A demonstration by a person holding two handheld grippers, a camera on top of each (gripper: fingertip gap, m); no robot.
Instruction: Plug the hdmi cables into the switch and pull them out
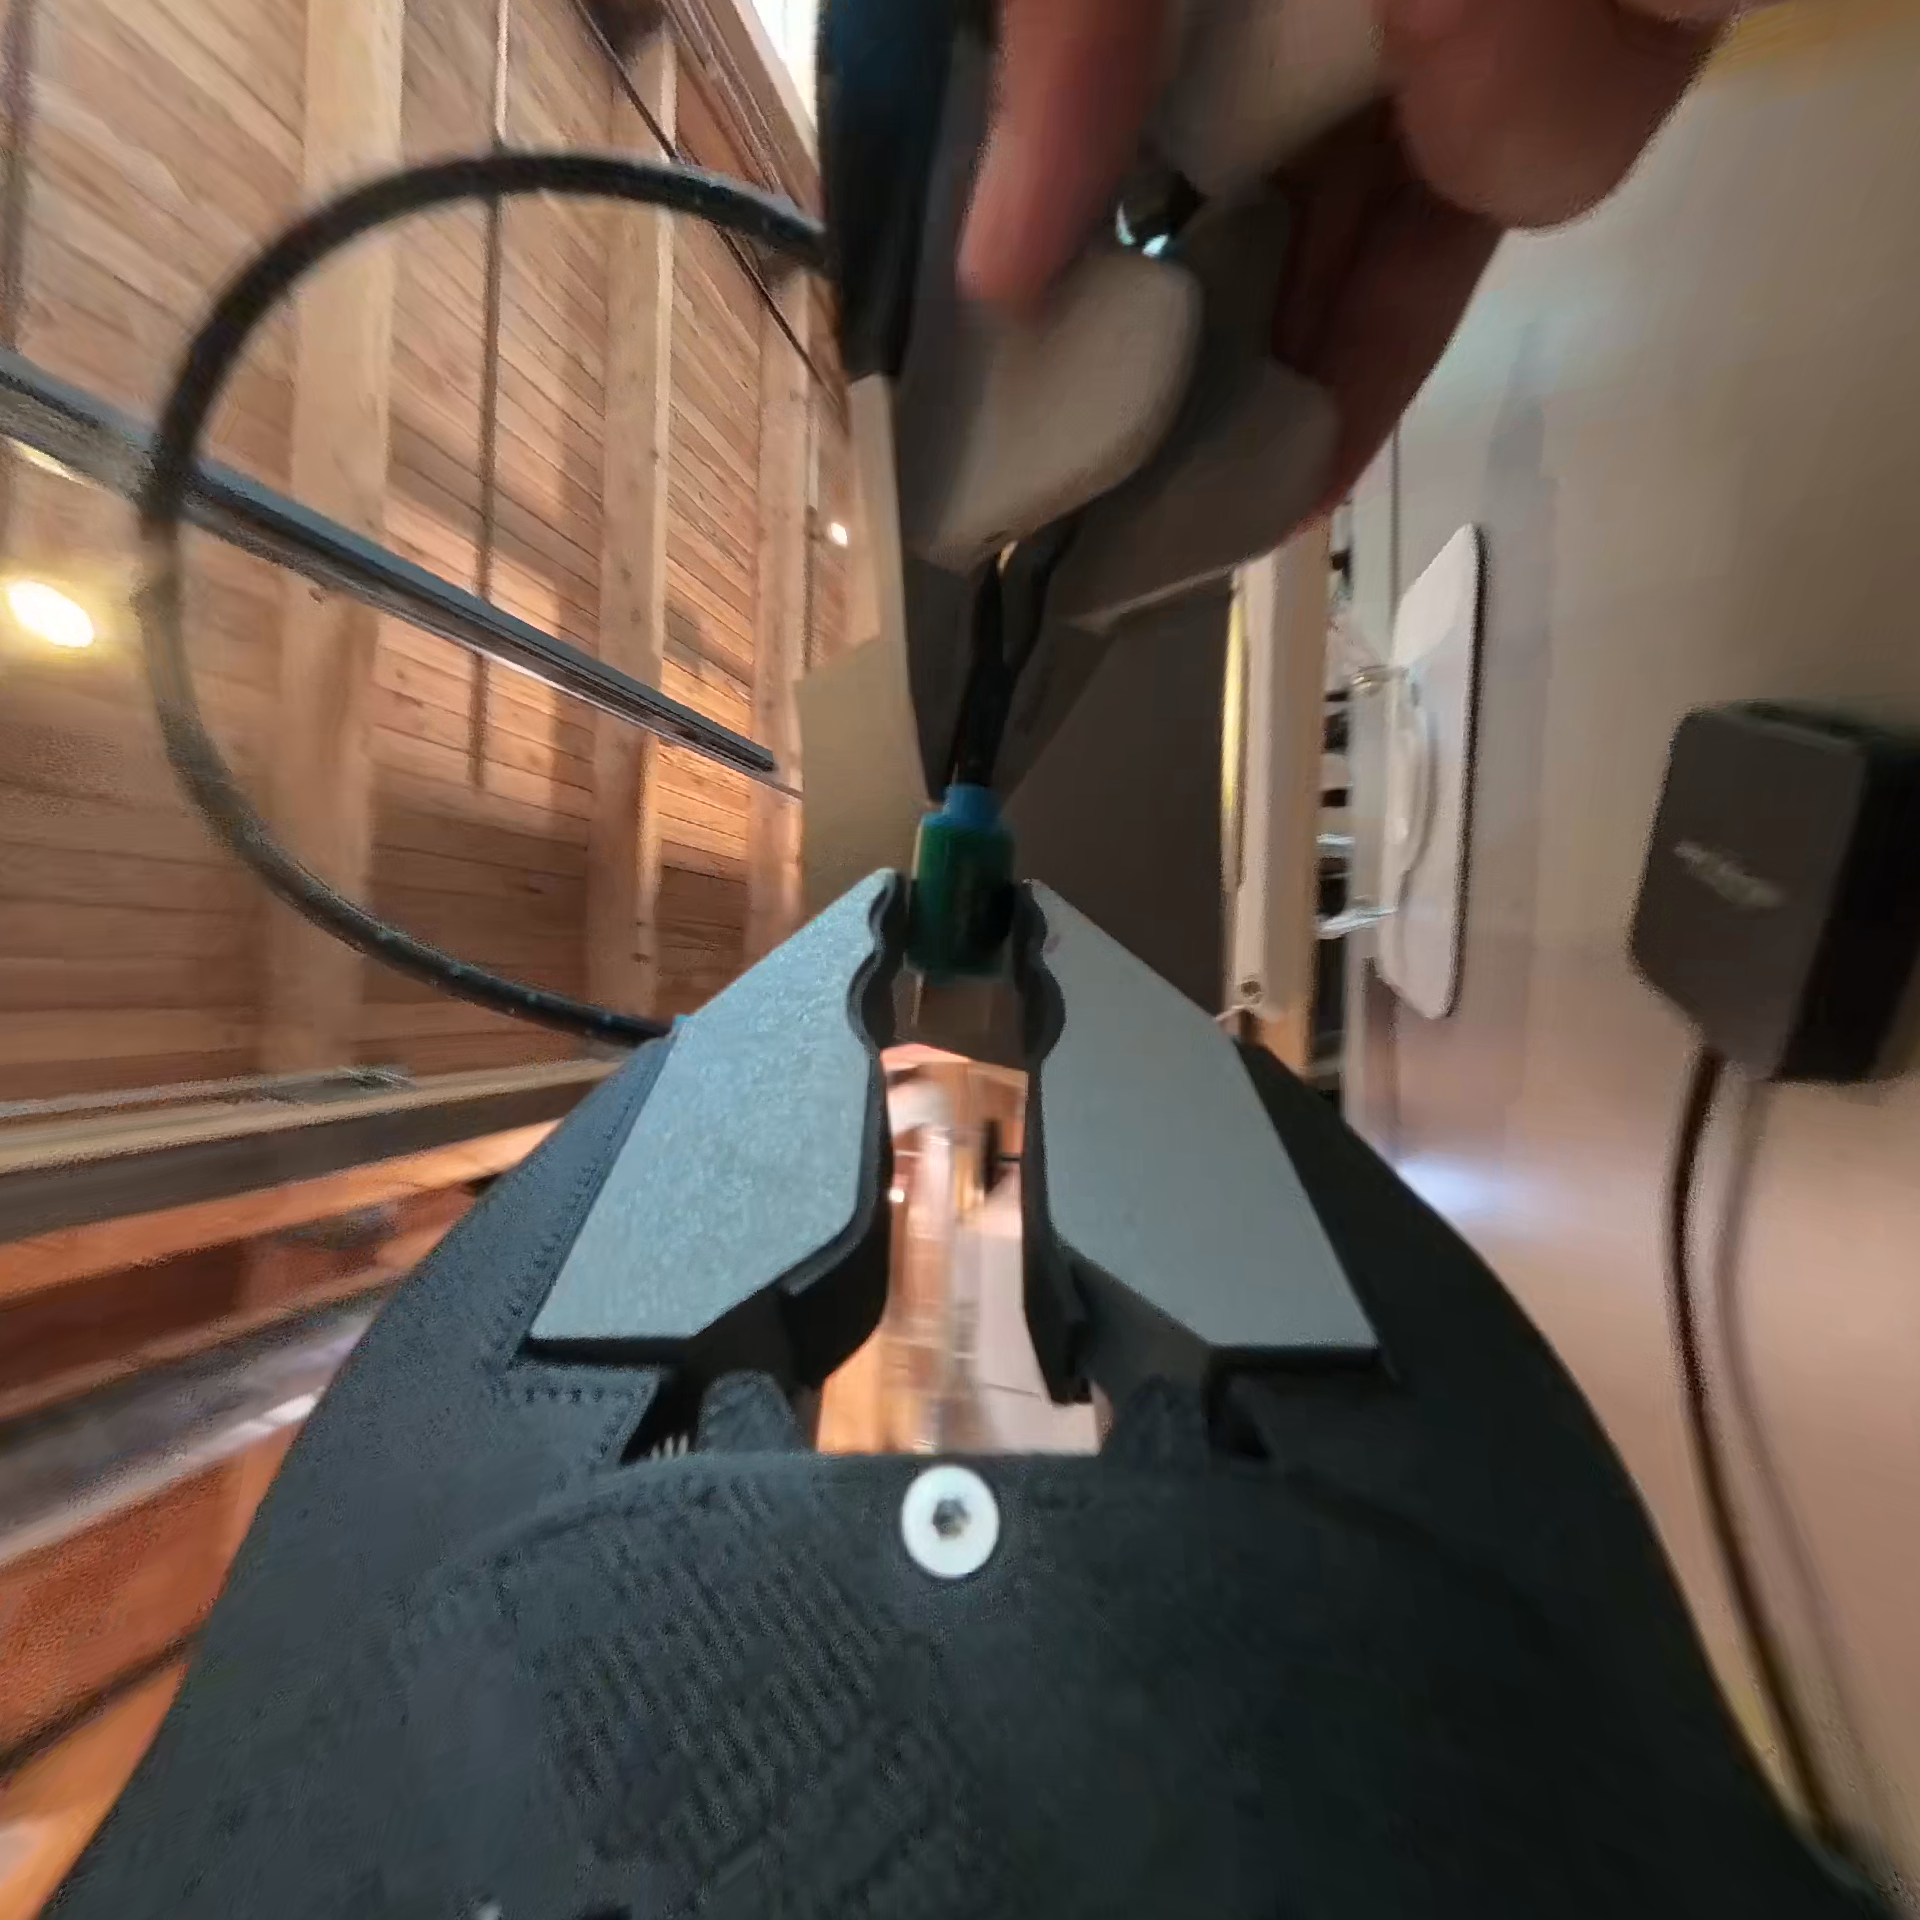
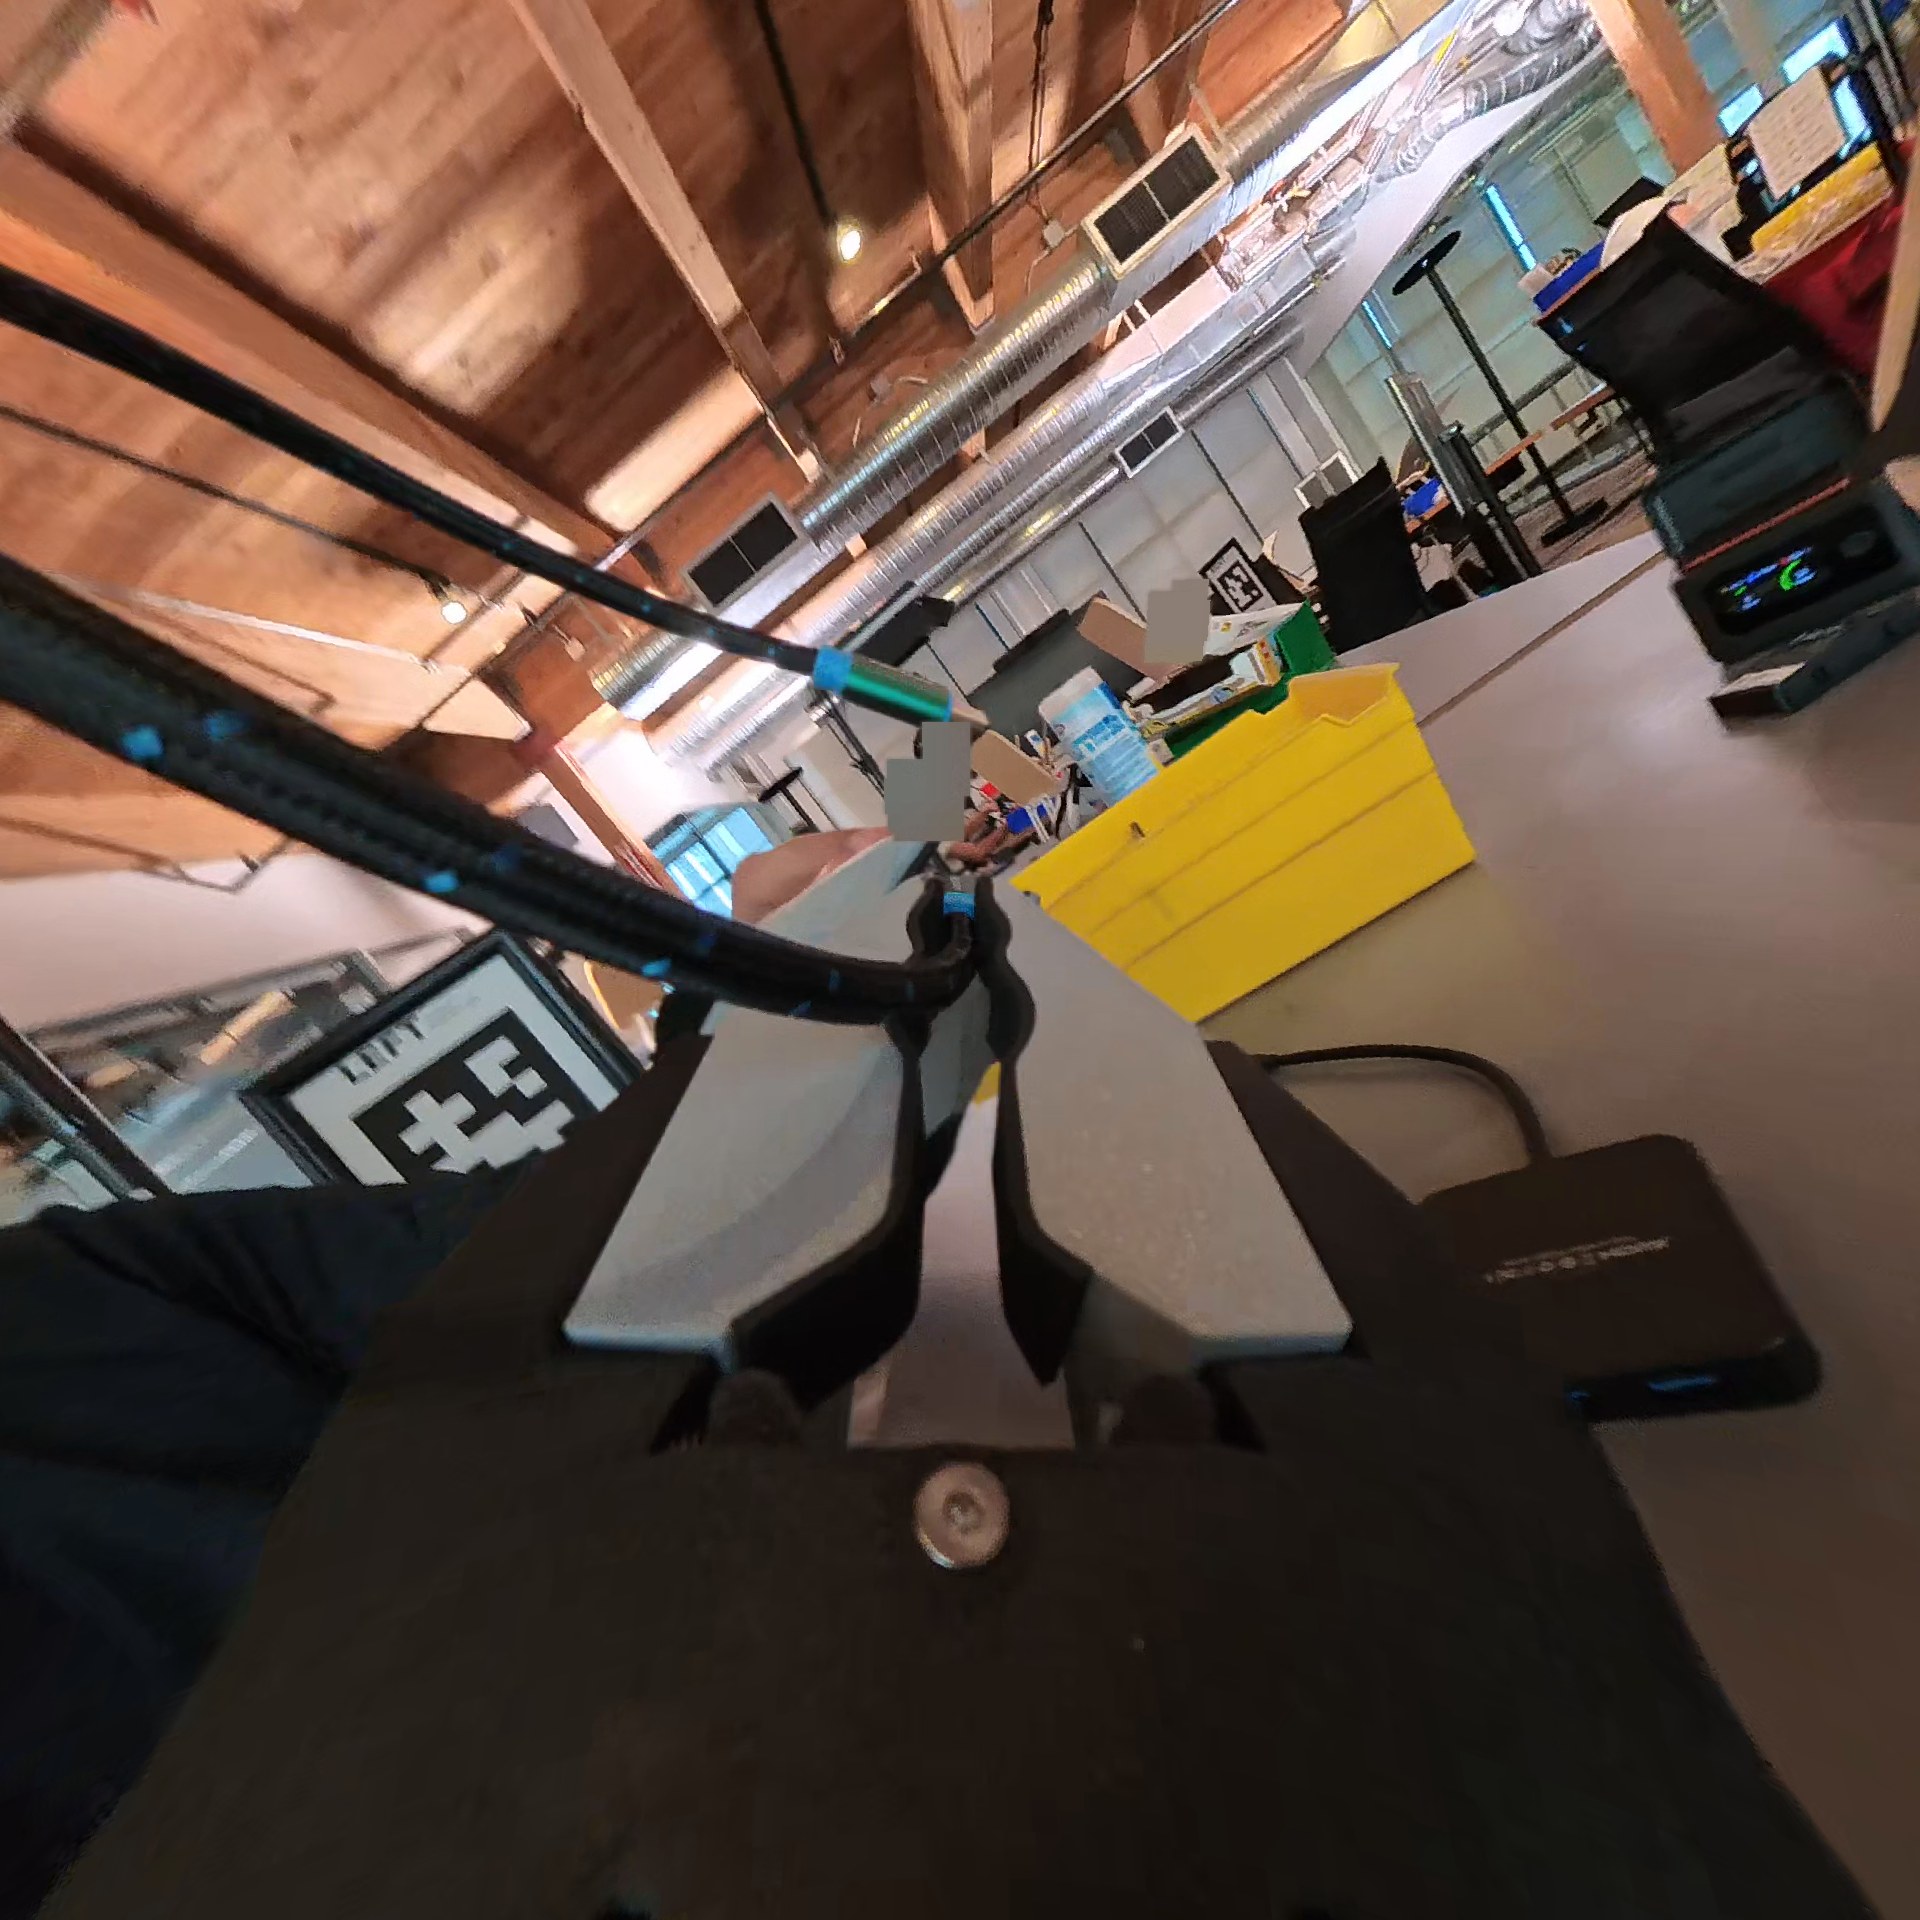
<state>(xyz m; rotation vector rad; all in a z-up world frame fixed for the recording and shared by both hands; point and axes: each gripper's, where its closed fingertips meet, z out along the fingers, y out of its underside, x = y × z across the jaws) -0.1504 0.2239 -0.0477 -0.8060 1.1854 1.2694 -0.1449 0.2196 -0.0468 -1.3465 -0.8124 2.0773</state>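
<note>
Step in hand, as you stand: a handover or regrip in mid-air, both cables free of the switch (image 2: 1621, 1273), so either just pulled or not yet plugged; which, the views cannot settle.

Table (image 2: 1662, 935): to the right of your right gripper, carrying the yellow bin (image 2: 1268, 831) ahead and the switch just right of the right finger, lying flat, one thin lead attached.

Cable (image 2: 343, 821): braided black, looping in from the left to your right gripper (image 2: 961, 951), whose jaws are clamped on it just behind its blue collar.

Left gripper (image 1: 961, 935): jaws closed on the green plug (image 1: 961, 883), metal tip pointing back toward you, cord running up to the right gripper directly ahead.

Second plug (image 2: 896, 689): hanging loose, ahead and above.

Next move, in my judgement: you turn the gripped plug tip-first toward a switch port and line it up squarely.
</note>
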